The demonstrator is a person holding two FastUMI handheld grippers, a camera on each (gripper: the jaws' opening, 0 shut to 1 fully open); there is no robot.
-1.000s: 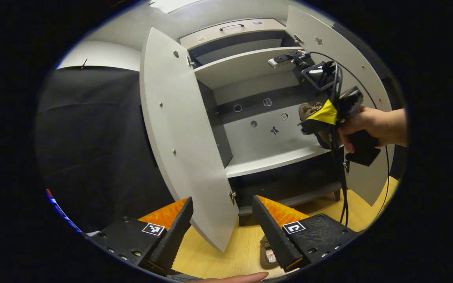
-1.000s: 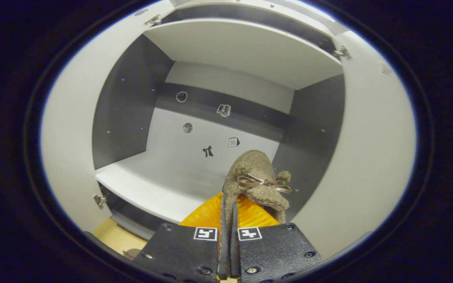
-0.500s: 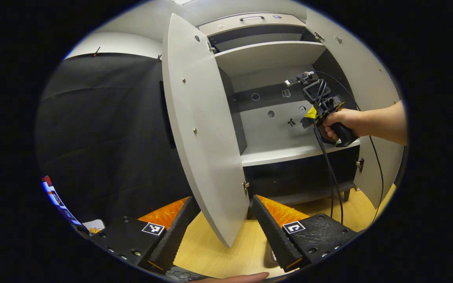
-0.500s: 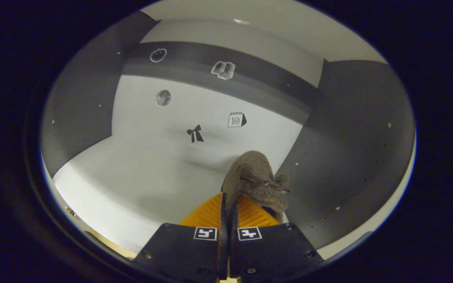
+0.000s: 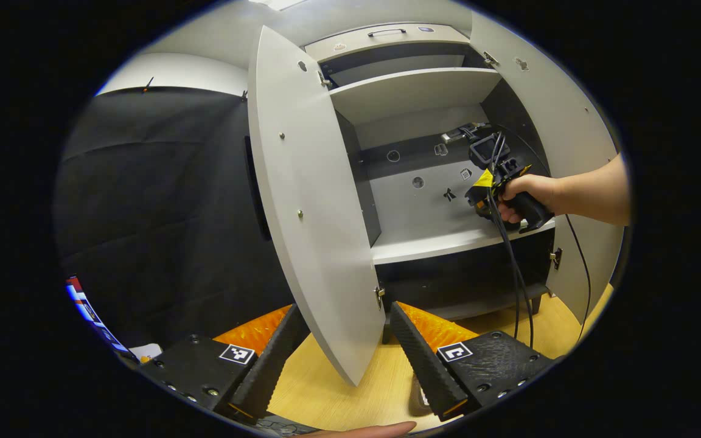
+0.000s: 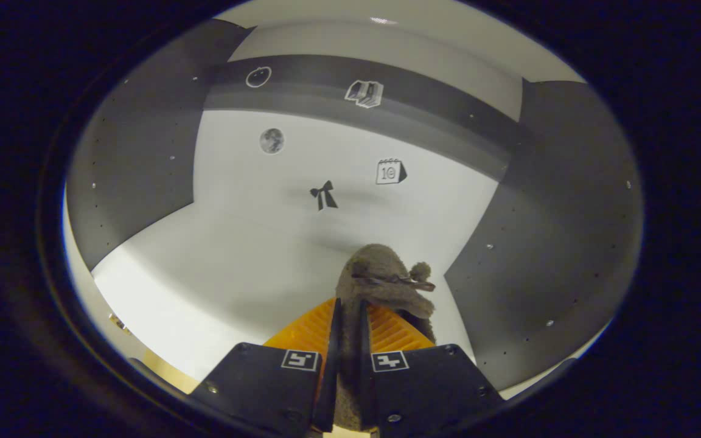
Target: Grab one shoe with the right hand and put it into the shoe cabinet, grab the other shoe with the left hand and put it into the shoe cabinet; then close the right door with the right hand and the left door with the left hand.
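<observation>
- Brown and fuzzy, the shoe [image 6: 387,280] hangs toe-forward from the right gripper [image 6: 346,340], low over the white shelf [image 6: 204,267] of the shoe cabinet [image 5: 411,91], near the shelf's right rear corner where the back panel meets the dark right wall.
- The right gripper's jaws are nearly together, with the shoe's heel edge pinched between them — a narrow slit shows between the black fingers [image 6: 326,353], so the grip looks light.
- In my judgement the step in hand is setting this first shoe down: lower until the sole rests flat on the shelf, then part the jaws and back straight out, so the fingers do not drag the soft upper along.
- Keep the toe short of the back panel and clear of the right wall; a nudge there could tip the shoe on its side.
- Seen in the left gripper view, a hand [image 5: 524,194] holds the right gripper by its grip, forearm reaching in level from the right door's [image 5: 563,140] side, cable trailing down past the shelf's front edge.
- The left gripper [image 5: 344,353] waits low outside the cabinet, jaws wide apart and holding nothing, straddling the lower edge of the open left door [image 5: 302,201].
- The other shoe [image 5: 418,395] lies on the wooden floor [image 5: 326,395], partly hidden behind the left gripper's right finger.
</observation>
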